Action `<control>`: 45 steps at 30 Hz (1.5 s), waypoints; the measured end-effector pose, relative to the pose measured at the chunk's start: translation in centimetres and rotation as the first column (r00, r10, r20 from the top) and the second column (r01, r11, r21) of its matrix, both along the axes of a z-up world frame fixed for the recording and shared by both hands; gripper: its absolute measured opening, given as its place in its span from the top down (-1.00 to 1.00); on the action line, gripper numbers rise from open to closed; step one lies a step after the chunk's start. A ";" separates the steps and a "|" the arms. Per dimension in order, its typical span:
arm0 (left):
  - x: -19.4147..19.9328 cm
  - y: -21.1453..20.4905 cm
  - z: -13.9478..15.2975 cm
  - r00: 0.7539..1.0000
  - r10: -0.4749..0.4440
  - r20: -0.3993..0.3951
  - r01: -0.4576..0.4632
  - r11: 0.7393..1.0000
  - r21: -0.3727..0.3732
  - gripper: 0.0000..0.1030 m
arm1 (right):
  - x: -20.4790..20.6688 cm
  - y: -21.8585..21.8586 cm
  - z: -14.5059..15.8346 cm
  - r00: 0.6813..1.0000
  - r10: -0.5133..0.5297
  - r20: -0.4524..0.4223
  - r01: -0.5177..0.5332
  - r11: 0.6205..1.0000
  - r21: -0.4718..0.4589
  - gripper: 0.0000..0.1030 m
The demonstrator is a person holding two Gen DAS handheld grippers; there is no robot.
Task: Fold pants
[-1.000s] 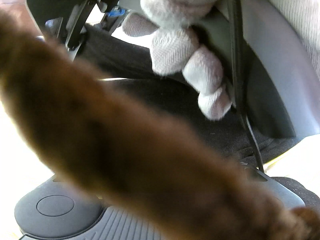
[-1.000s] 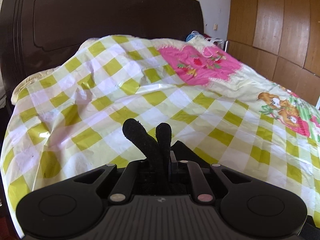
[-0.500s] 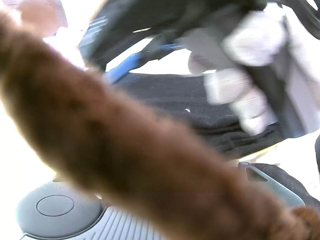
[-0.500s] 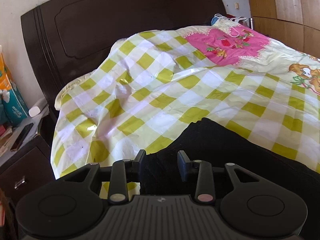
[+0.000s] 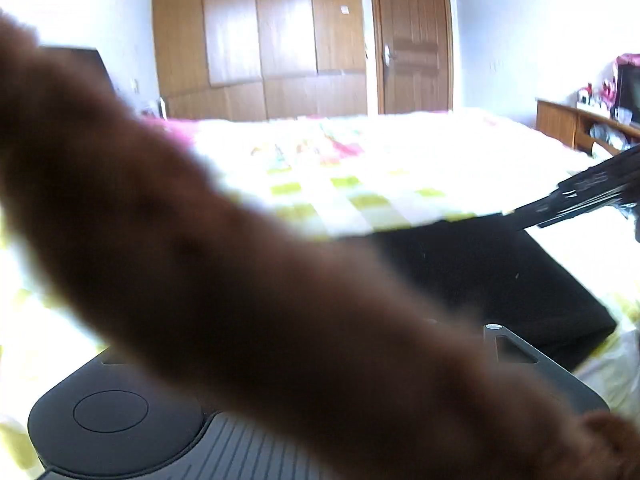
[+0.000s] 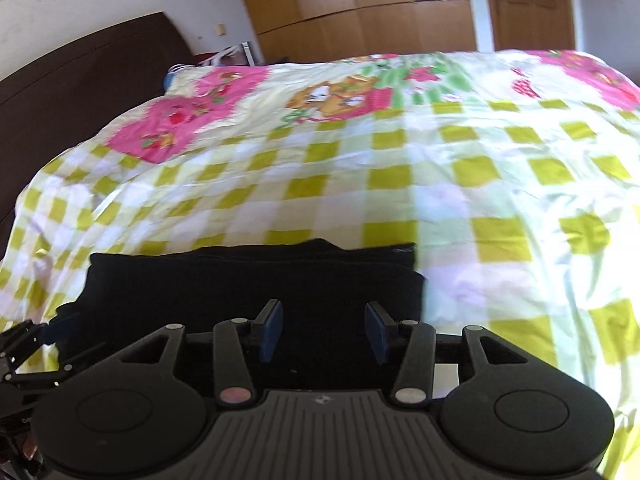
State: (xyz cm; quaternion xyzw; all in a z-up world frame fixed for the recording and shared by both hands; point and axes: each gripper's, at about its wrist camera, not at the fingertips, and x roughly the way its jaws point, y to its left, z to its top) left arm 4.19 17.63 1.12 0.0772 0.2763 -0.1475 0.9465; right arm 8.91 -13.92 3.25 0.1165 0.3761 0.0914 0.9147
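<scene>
On the bed (image 6: 460,184), the pants (image 6: 248,284) now lay folded flat, the right tool (image 6: 322,330) had let go, and the left tool's state was hidden, so folding looked done.

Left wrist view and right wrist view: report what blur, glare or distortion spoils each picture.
Left wrist view: a brown out-of-focus sleeve close to the lens hides most of the frame and the left gripper's fingers; the bedsheet is washed out by glare. Right wrist view: sharper near the open right gripper and the black pants, with slight blur on the far sheet and fisheye bending of the wardrobe.
</scene>
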 end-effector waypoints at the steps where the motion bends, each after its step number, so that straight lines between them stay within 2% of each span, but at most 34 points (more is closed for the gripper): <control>1: 0.8 -0.7 -1.0 0.999 0.002 -0.046 0.000 1.000 0.025 -0.26 | 0.0 -1.0 -0.6 0.999 -0.030 -0.025 0.030 0.999 0.021 -0.15; 3: 1.8 -2.0 -2.9 0.994 0.005 -0.108 0.003 0.997 0.080 -0.26 | 0.1 -2.6 -2.1 0.995 -0.064 -0.072 0.070 0.995 0.073 -0.15; 6: 1.2 -2.8 -3.6 0.996 -0.007 -0.090 0.022 0.986 0.163 -0.26 | 0.4 -4.2 -4.3 0.988 -0.070 -0.141 0.094 0.981 0.172 -0.18; 8: 0.6 -3.1 -3.0 0.995 -0.009 -0.097 0.025 0.986 0.166 -0.27 | 0.5 -4.7 -5.4 0.986 -0.042 -0.161 0.082 0.964 0.253 -0.20; 12: 1.0 -3.9 -2.6 0.994 0.006 -0.109 0.014 0.984 0.179 -0.27 | 1.5 -4.3 -6.4 0.990 0.021 -0.138 0.027 0.941 0.338 -0.49; 14: 1.7 -4.6 -2.5 0.993 0.014 -0.119 0.009 0.982 0.189 -0.27 | 2.0 -4.4 -7.2 0.990 0.037 -0.137 0.020 0.919 0.394 -0.52; 15: 1.8 -4.9 -2.5 0.992 0.018 -0.123 0.006 0.982 0.189 -0.27 | 2.2 -4.4 -7.4 0.989 0.038 -0.142 0.025 0.910 0.414 -0.31; 16: 2.1 -5.2 -2.5 0.992 0.021 -0.127 0.003 0.982 0.188 -0.27 | 2.3 -4.4 -7.4 0.988 0.041 -0.149 0.024 0.914 0.406 0.06; 17: 2.3 -5.5 -2.5 0.991 0.025 -0.132 0.001 0.981 0.193 -0.27 | 2.4 -4.7 -7.4 0.987 0.041 -0.156 0.026 0.914 0.405 0.17; 18: 2.4 -6.0 -2.6 0.990 0.028 -0.136 0.000 0.979 0.204 -0.27 | 2.3 -5.3 -7.4 0.987 0.040 -0.156 0.033 0.898 0.438 0.30; 20: 2.2 -7.0 -2.4 0.989 0.025 -0.144 0.009 0.973 0.230 -0.25 | 1.9 -6.8 -7.3 0.988 0.035 -0.153 0.048 0.858 0.512 0.41; 22: 2.0 -8.7 -2.0 0.987 -0.011 -0.158 0.048 0.971 0.234 -0.25 | 1.3 -8.0 -6.8 0.991 0.029 -0.132 0.046 0.845 0.533 0.44; 24: 1.5 -11.2 -1.7 0.984 -0.070 -0.165 0.111 0.960 0.255 -0.25 | 0.6 -9.5 -6.3 0.994 -0.002 -0.113 0.062 0.843 0.534 0.45; 26: 1.0 -13.8 -1.7 0.978 -0.129 -0.165 0.171 0.946 0.275 -0.25 | -0.4 -11.7 -6.4 0.991 -0.056 -0.121 0.114 0.827 0.550 0.45; 29: 0.6 -17.0 -1.7 0.958 -0.200 -0.208 0.246 0.941 0.232 -0.25 | -2.5 -15.7 -7.6 0.975 -0.144 -0.171 0.217 0.791 0.573 0.46; 30: 0.3 -18.0 -1.8 0.949 -0.227 -0.219 0.275 0.936 0.218 -0.25 | -3.4 -17.1 -8.1 0.965 -0.178 -0.193 0.258 0.771 0.583 0.45; 32: -0.4 -19.6 -1.9 0.937 -0.275 -0.215 0.321 0.921 0.221 -0.25 | -4.8 -19.5 -8.8 0.946 -0.230 -0.227 0.323 0.690 0.647 0.44; 35: -0.9 -21.0 -1.5 0.933 -0.300 -0.200 0.344 0.907 0.243 -0.25 | -5.1 -20.8 -9.8 0.937 -0.230 -0.262 0.349 0.632 0.692 0.33; 37: -1.0 -20.9 -0.9 0.936 -0.296 -0.189 0.338 0.907 0.250 -0.27 | -4.9 -20.7 -9.9 0.932 -0.229 -0.282 0.362 0.630 0.687 0.27; 40: -1.3 -20.0 -0.2 0.951 -0.260 -0.169 0.301 0.907 0.295 -0.27 | -4.8 -20.4 -9.5 0.930 -0.244 -0.275 0.367 0.655 0.660 0.17; 41: -1.4 -19.6 -0.4 0.953 -0.245 -0.176 0.290 0.905 0.312 -0.30 | -4.7 -20.4 -9.5 0.927 -0.244 -0.285 0.374 0.659 0.653 0.15; 43: -1.3 -19.0 -1.4 0.947 -0.214 -0.241 0.288 0.897 0.335 -0.31 | -4.6 -20.5 -9.9 0.926 -0.232 -0.298 0.376 0.653 0.658 0.05; 45: -1.9 -18.5 -2.1 0.945 -0.209 -0.252 0.288 0.898 0.334 -0.31 | -4.6 -20.3 -10.0 0.927 -0.221 -0.302 0.372 0.646 0.667 0.01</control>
